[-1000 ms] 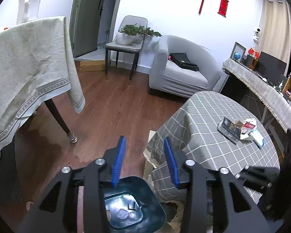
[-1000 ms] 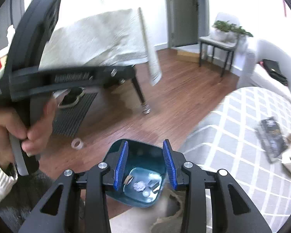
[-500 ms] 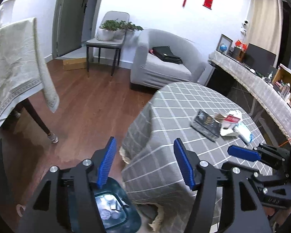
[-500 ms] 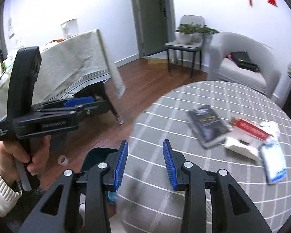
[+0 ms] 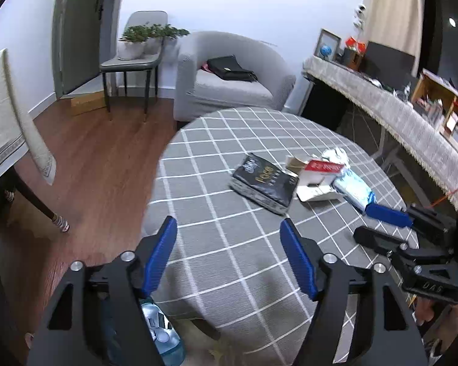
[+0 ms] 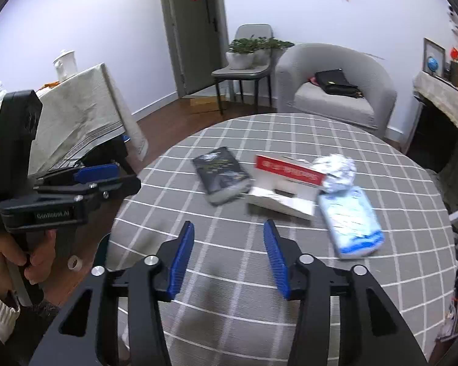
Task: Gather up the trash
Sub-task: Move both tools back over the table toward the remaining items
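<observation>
Opening over the table (image 6: 229,320), both empty claws — left claw (image 5: 229,256), right claw (image 6: 229,256) — could grab the book (image 6: 221,174) mistaken for trash (image 6: 339,170)

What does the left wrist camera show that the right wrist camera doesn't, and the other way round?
Only the left wrist view shows the bin on the floor below the table edge, with scraps inside, and the long counter along the wall.

Only the right wrist view shows the hand gripping the left gripper's handle, and a white jar on the cloth-covered table.

Both show the checked table, the dark book, the red-and-white box, the blue-and-white packet, crumpled foil, the armchair, and both grippers, jaws opening with nothing between them.
</observation>
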A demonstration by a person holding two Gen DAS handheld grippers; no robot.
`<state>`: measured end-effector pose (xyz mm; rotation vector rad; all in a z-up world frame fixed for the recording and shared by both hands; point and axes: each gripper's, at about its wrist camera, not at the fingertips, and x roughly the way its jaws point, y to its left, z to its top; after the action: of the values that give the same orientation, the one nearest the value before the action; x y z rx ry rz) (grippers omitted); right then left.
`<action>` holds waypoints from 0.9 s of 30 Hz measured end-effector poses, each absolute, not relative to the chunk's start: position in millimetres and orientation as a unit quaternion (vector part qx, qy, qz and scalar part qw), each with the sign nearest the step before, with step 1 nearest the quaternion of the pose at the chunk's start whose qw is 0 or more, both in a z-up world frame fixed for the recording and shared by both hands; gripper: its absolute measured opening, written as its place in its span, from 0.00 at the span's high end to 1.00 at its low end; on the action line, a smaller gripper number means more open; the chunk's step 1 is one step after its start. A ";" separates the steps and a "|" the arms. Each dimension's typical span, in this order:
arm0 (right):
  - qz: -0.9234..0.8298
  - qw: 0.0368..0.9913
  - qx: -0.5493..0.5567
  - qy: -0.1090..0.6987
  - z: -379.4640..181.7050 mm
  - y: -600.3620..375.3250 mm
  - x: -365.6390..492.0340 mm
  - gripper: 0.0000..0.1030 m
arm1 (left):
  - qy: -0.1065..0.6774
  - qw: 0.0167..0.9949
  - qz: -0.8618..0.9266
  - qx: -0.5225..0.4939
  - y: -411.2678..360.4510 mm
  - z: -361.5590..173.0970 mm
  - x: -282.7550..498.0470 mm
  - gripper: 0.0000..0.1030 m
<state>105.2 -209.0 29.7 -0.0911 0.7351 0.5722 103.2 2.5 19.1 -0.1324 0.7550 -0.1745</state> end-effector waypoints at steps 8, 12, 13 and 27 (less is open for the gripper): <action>0.252 0.896 -0.025 0.364 24.8 -257.0 123.8 0.30 | 0.378 0.917 -0.127 0.020 -25.8 4.7 125.9 0.11; 0.229 0.891 -0.033 0.389 13.1 -272.8 135.6 0.26 | 0.392 0.910 -0.133 0.040 -30.0 -4.6 141.6 0.11; 0.228 0.890 -0.035 0.394 10.2 -275.2 137.7 0.24 | 0.394 0.908 -0.134 0.043 -30.3 -5.3 145.8 0.11; 0.217 0.870 -0.061 0.438 -13.1 -292.4 165.7 0.16 | 0.416 0.882 -0.189 0.116 -51.6 -16.3 188.6 0.10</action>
<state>165.7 -292.4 -13.1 -0.1267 0.9166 0.4536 188.6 -51.6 -16.3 0.2406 0.8657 -0.3943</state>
